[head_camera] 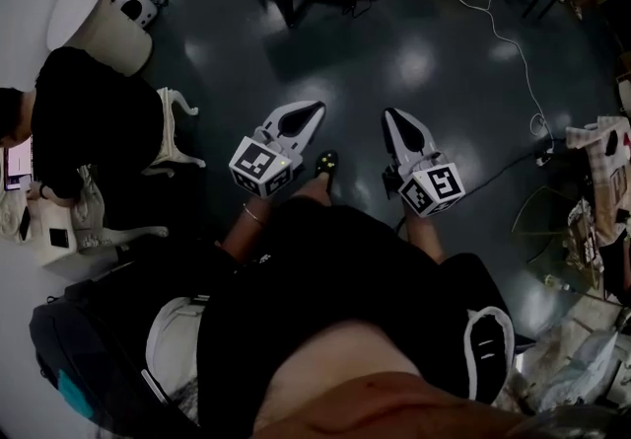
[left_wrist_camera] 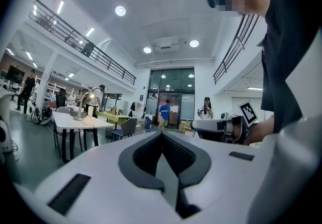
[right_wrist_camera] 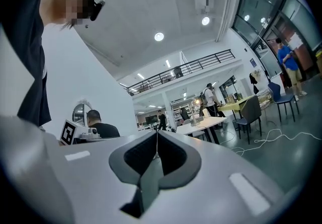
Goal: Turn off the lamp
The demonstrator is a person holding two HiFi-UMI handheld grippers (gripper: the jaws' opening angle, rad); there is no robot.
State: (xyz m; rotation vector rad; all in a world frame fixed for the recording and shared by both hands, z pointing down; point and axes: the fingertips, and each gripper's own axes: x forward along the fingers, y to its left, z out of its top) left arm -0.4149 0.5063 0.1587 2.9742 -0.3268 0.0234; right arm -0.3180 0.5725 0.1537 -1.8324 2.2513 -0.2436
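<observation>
Head view looks down on a dark floor (head_camera: 434,52), with the left gripper (head_camera: 314,109) and the right gripper (head_camera: 390,115) side by side, both aimed toward the top of the frame; no lamp shows here. Left gripper view has its fingers (left_wrist_camera: 146,153) pressed together on nothing. The lamp (left_wrist_camera: 79,111) stands far off at the left-middle of the frame on a white surface (left_wrist_camera: 85,122), well left of the fingertips. Right gripper view shows its fingers (right_wrist_camera: 173,156) likewise closed and empty, with the lamp (right_wrist_camera: 196,109) only a little right of their tip. I judge the right gripper better lined up with it, though both are well apart from it. The lamp's stem looks upright and it glows. Which way its head faces is too small to tell.
</observation>
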